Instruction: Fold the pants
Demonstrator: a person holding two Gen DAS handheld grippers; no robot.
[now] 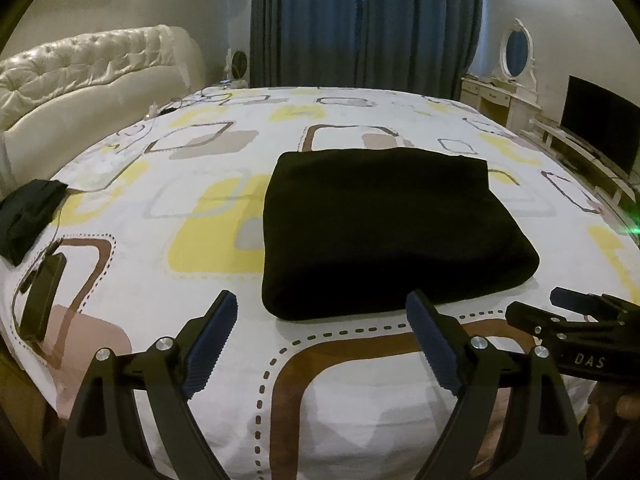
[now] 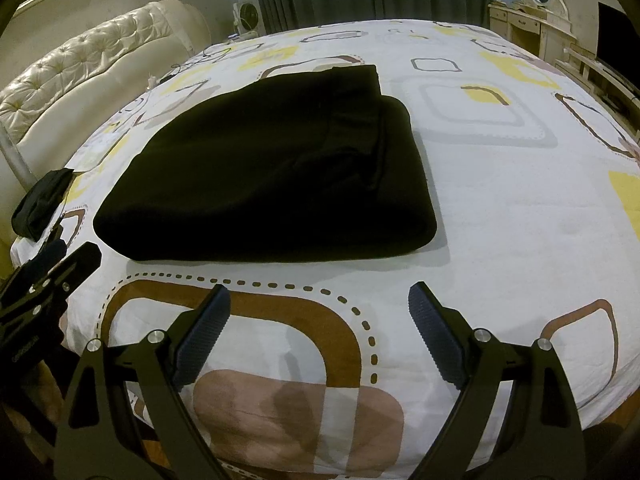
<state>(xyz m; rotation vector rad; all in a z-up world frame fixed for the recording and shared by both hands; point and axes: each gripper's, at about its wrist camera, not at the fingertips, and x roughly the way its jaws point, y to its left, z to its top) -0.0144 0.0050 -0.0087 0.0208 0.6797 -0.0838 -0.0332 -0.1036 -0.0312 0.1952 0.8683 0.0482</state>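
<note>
Jaws on both tools are standing wide apart with nothing between them. The left gripper (image 1: 320,312) is filling the bottom of the left wrist view, its blue ribbed pads (image 1: 212,340) spread over the bedsheet, the right-hand pad tip just overlapping the near edge of the pants (image 1: 384,228) in the picture; whether it is touching the cloth cannot be told. The right gripper (image 2: 320,304) is sitting at the bottom of the right wrist view, and its dark pads (image 2: 204,332) are hovering over the brown dotted pattern, apart from the garment.

The black pants (image 2: 272,176) are lying folded into a thick, roughly square bundle on the bed (image 1: 360,380), in the centre of the left wrist view and in the centre-left of the right wrist view. Layered edges are showing along the bundle's upper right side in the right wrist view.

Each tool is showing in the other's view: the right gripper (image 1: 580,320) at the lower right edge, the left gripper (image 2: 44,276) at the lower left edge.

A small dark cloth (image 1: 28,216) is lying at the left edge of the bed, well apart from the pants. A cream tufted headboard (image 1: 92,72) is occupying the upper left, blue curtains (image 1: 360,24) the top centre, and a dark television (image 1: 600,120) the right side.
</note>
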